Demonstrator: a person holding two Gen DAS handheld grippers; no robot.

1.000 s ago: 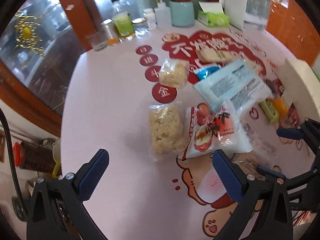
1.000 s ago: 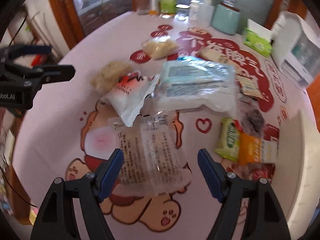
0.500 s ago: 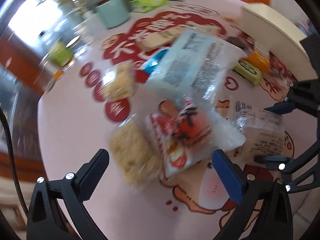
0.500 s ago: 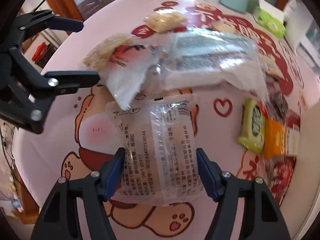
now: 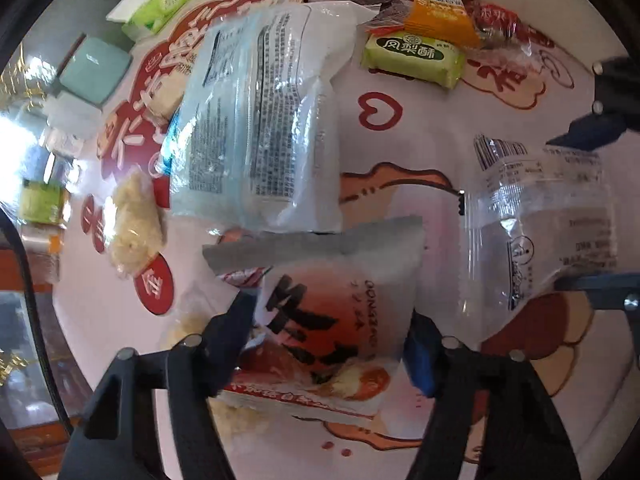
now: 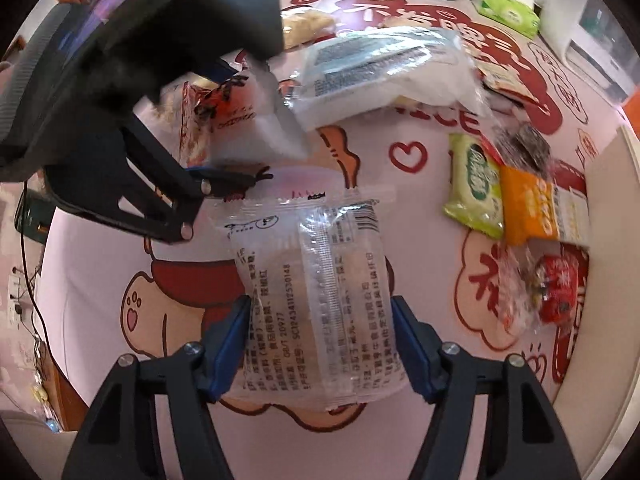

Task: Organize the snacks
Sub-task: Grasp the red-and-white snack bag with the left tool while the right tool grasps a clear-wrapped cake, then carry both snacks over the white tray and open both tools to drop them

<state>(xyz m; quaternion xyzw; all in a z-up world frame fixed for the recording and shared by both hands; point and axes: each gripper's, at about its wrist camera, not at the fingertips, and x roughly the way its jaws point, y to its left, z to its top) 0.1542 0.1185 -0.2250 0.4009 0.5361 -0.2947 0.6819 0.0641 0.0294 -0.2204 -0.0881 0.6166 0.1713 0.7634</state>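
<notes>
A red-and-white snack bag (image 5: 340, 280) lies on the pink printed tablecloth (image 5: 400, 184) between the pads of my left gripper (image 5: 330, 328). The jaws are closing and both pads touch the bag's sides. In the right wrist view the same bag (image 6: 236, 120) sits under the left gripper's black body, with one finger (image 6: 224, 178) showing beside it. A clear-wrapped pastry packet (image 6: 316, 280) stands between the blue pads of my right gripper (image 6: 320, 312). These jaws are closing too and press on both sides. The left wrist view shows that packet (image 5: 536, 232) at the right.
A large blue-and-white bag (image 5: 256, 120) lies just beyond the held bags. Green (image 6: 476, 184), orange (image 6: 532, 208) and red (image 6: 560, 292) packets sit at the right, by a pale tray (image 6: 612, 184). A rice-crisp pack (image 5: 132, 224) and a tissue box (image 5: 164, 4) lie farther off.
The left gripper rolled and came down over the red-and-white bag, and its jaws narrowed from wide. The right gripper sank onto the clear packet and narrowed onto it.
</notes>
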